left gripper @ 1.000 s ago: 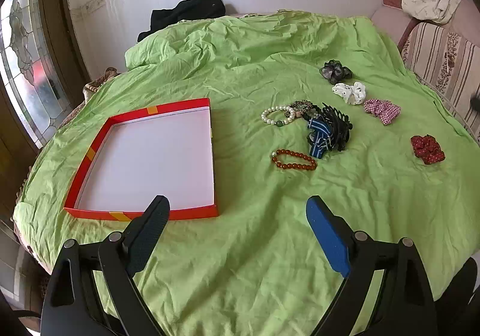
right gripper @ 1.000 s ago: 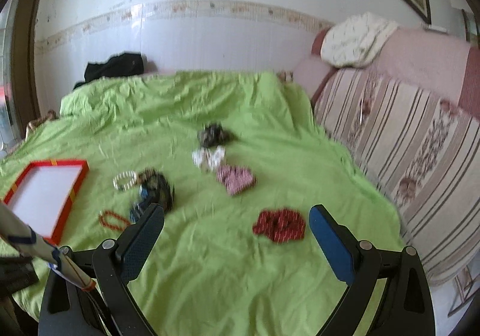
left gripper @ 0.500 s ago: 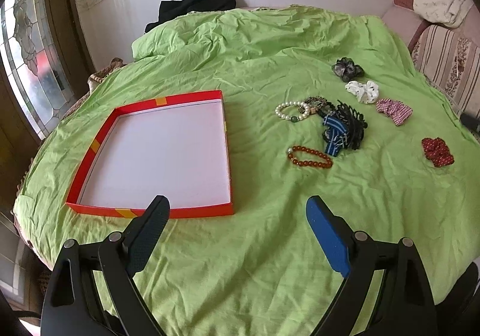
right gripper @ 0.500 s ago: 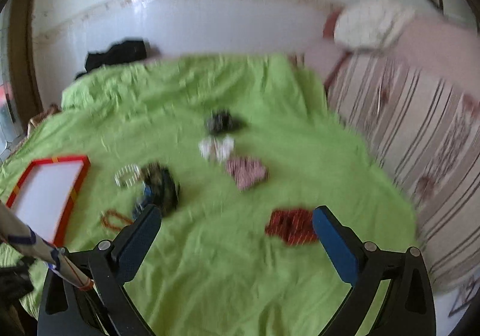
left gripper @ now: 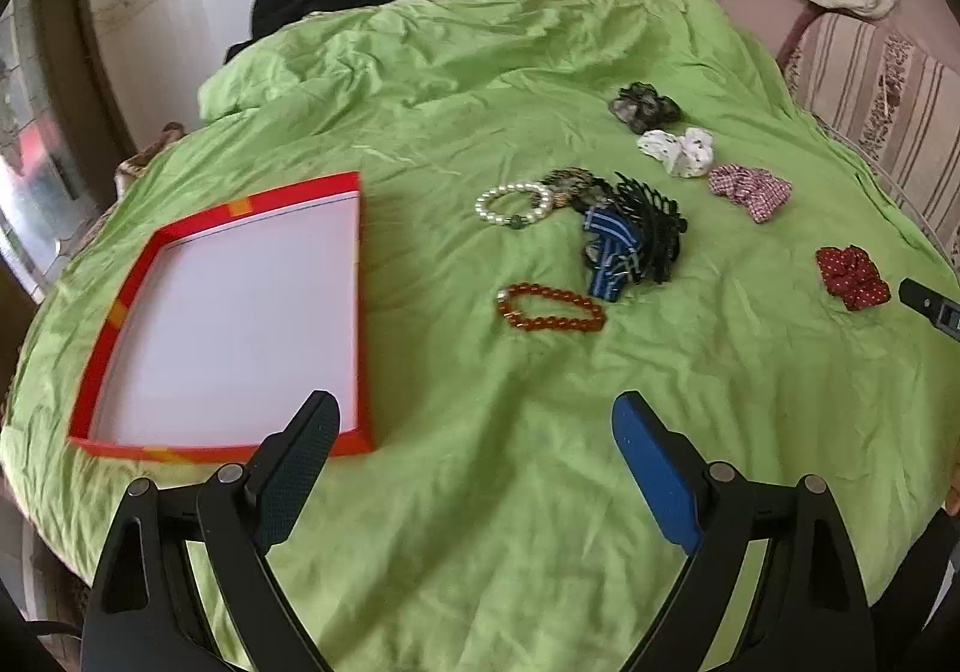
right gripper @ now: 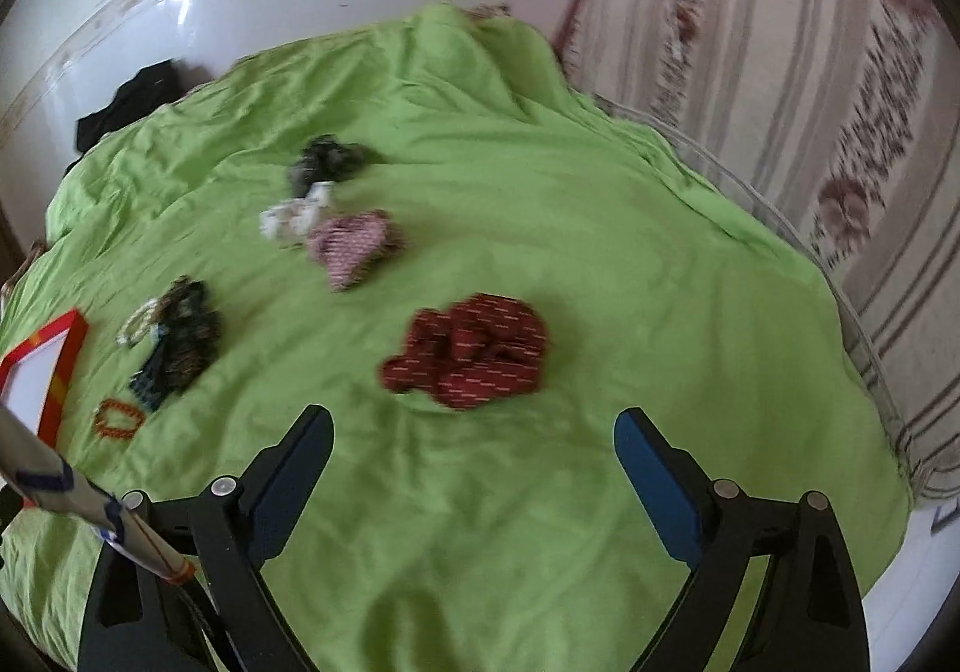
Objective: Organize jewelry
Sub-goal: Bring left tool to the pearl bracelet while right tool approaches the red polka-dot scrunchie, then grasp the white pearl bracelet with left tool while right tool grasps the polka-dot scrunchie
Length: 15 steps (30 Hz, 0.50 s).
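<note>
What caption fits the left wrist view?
Open left gripper above green bedspread, empty red tray, scattered bracelets, scrunchies.

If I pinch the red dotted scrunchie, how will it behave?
The red scrunchie is bunched, gathered fabric, so it will likely squash under the pads and hang limp. Probably light. It lies flat on the green bedcover, so it should not roll.

No legible text anywhere.
</note>
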Each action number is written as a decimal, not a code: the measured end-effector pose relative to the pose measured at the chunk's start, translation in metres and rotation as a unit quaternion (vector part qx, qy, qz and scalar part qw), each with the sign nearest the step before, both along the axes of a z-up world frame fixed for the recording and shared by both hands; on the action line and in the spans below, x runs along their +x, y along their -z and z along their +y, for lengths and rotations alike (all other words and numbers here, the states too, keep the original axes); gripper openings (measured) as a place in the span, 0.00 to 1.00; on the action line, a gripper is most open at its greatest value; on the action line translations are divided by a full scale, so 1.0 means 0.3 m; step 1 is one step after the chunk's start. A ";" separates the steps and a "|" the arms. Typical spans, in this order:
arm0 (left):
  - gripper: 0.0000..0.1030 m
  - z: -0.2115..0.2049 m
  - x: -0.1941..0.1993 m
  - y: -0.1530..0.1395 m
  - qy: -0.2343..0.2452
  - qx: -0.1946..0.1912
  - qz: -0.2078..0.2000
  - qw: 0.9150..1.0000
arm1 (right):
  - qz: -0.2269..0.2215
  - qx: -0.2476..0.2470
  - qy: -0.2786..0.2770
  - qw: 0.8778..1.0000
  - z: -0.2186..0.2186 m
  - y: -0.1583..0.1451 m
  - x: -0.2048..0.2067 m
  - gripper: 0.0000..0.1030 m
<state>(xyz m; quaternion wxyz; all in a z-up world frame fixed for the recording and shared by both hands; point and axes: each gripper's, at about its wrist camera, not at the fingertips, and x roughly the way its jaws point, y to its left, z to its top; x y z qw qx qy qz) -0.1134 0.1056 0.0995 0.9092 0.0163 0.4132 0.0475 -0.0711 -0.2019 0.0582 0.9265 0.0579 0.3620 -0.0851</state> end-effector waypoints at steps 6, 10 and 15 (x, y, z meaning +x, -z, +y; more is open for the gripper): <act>0.89 0.024 0.084 -0.005 0.000 -0.022 0.004 1.000 | 0.015 0.013 0.002 1.000 -0.058 0.035 0.030 0.94; 0.89 0.022 0.126 -0.005 0.006 -0.021 -0.002 1.000 | 0.020 0.041 -0.009 0.999 -0.078 0.048 0.068 0.88; 0.72 -0.007 0.189 0.022 0.034 -0.040 0.013 0.999 | 0.016 0.034 -0.011 0.999 -0.062 0.052 0.107 0.85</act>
